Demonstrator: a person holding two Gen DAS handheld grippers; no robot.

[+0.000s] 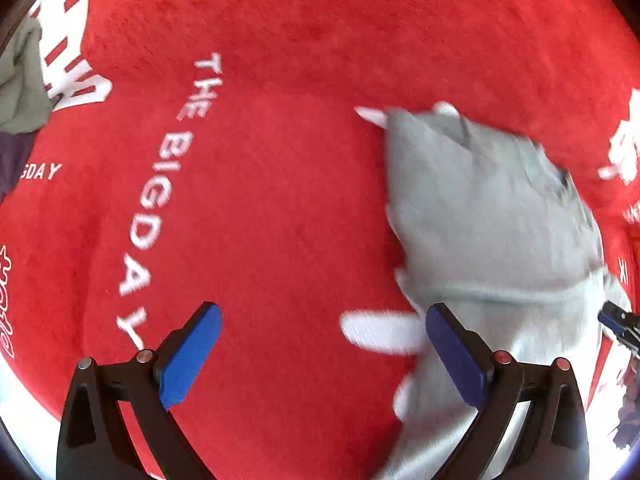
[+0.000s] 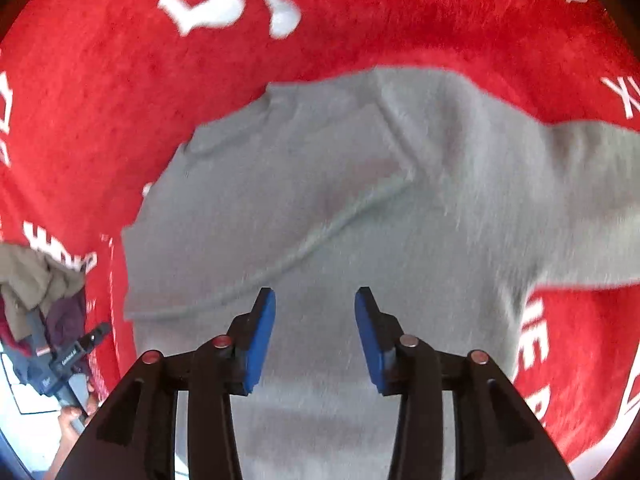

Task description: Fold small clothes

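A small grey garment (image 2: 360,208) lies spread on a red plush cloth (image 2: 100,100) with white lettering. It has a sleeve reaching right and a seam across the middle. My right gripper (image 2: 315,332) is open above the garment's near part, holding nothing. In the left wrist view the same grey garment (image 1: 480,208) lies to the right, partly folded. My left gripper (image 1: 320,352) is wide open over the red cloth (image 1: 280,160), its right finger at the garment's edge. The right gripper's tip (image 1: 618,326) shows at the far right.
A pile of other clothes, olive and dark purple, sits at the left edge (image 1: 20,92) and also shows in the right wrist view (image 2: 44,292). The left gripper and the hand holding it show at lower left (image 2: 64,364). White floor lies beyond the cloth's edge.
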